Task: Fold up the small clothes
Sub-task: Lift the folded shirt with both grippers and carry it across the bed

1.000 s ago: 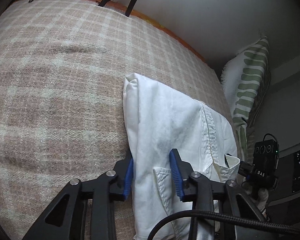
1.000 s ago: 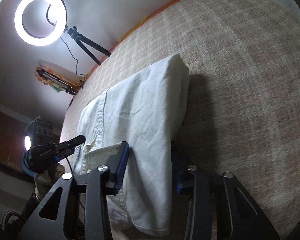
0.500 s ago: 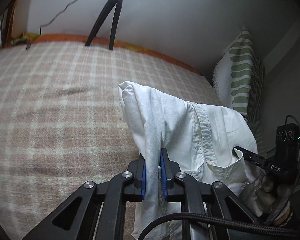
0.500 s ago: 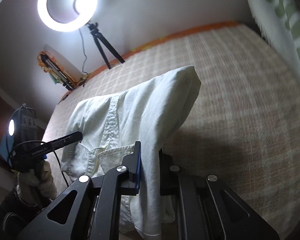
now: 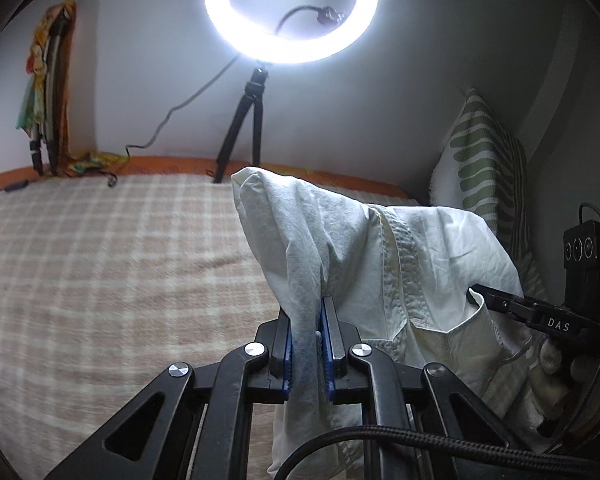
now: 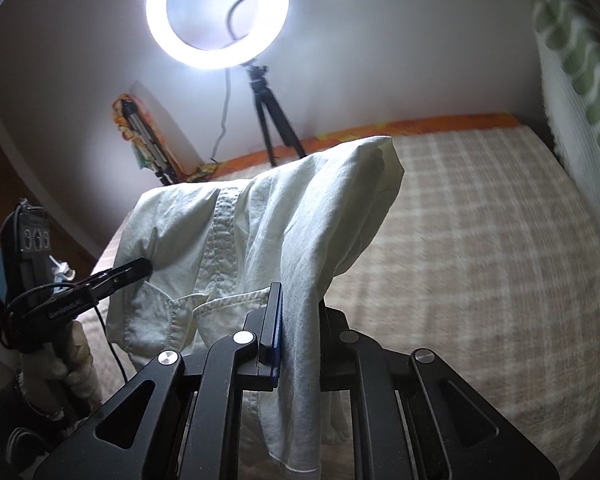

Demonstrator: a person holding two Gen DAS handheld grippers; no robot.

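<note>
Shirt (image 5: 416,264) draped, placket running vertically

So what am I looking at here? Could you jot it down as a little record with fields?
garment: white shirt, pocket and stitched placket showing, held up off the bed
left gripper: shut on a fold of the shirt
right gripper: shut on another fold of the shirt
surface: bed with a checked blanket
lighting: lit ring light on a tripod by the wall
nearby: green-patterned pillow at the bed's side
</note>
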